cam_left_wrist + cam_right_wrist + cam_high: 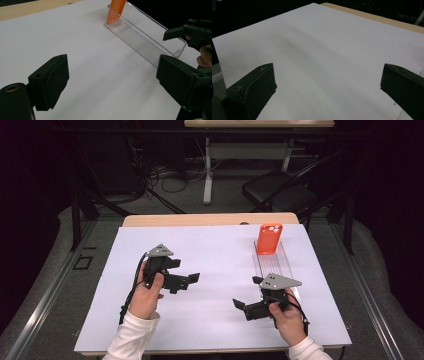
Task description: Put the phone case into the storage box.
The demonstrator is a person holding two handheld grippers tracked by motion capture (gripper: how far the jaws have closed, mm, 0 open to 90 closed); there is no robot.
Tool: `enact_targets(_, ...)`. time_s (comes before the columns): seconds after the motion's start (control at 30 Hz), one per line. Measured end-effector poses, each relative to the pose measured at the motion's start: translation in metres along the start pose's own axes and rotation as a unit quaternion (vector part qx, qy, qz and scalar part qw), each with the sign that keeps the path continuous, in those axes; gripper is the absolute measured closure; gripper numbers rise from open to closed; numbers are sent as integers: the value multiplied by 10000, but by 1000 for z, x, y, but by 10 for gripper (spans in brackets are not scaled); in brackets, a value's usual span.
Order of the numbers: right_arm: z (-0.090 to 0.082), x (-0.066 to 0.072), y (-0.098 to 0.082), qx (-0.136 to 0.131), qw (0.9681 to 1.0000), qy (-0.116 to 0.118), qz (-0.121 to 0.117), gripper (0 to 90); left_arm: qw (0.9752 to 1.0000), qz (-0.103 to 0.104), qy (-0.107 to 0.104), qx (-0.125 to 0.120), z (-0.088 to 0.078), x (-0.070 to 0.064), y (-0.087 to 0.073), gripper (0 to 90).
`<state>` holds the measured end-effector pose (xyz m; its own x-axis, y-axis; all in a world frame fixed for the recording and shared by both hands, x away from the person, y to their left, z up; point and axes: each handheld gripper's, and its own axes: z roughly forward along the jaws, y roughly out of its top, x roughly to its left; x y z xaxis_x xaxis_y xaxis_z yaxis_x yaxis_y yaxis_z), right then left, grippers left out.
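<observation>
An orange phone case (270, 238) stands upright at the far end of a long clear plastic tray (280, 265) on the right of the white sheet (215, 245). My left gripper (186, 271) is held at mid-left, pointing right, its jaws open and empty. In the left gripper view the gripper (112, 85) looks toward the tray (140, 37) and the orange case (116, 10), both well ahead of it. My right gripper (248, 292) is low by the tray's near end and points left. Its jaws (328, 87) are wide open over bare sheet.
The white sheet covers most of a wooden table, whose edge (210, 219) shows at the back. A black chair (280, 190) and another table's legs (207, 175) stand beyond it on the floor. One finger of the right gripper (175, 32) shows beside the tray's near end.
</observation>
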<state>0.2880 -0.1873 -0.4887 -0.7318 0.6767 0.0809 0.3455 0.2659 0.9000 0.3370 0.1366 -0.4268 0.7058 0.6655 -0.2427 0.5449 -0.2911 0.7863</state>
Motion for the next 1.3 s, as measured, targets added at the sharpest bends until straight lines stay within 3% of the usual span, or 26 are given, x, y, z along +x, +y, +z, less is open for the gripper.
enact_targets(0.6, 5, 6, -19, -4, 9999, 103, -66, 0, 10000, -6, 6, -20, -1, 0, -1, 115)
enact_targets(1.3, 13, 15, -26, 138, 9993, 258, -241, 0, 10000, -10, -4, -3, 0, 0, -1, 115)
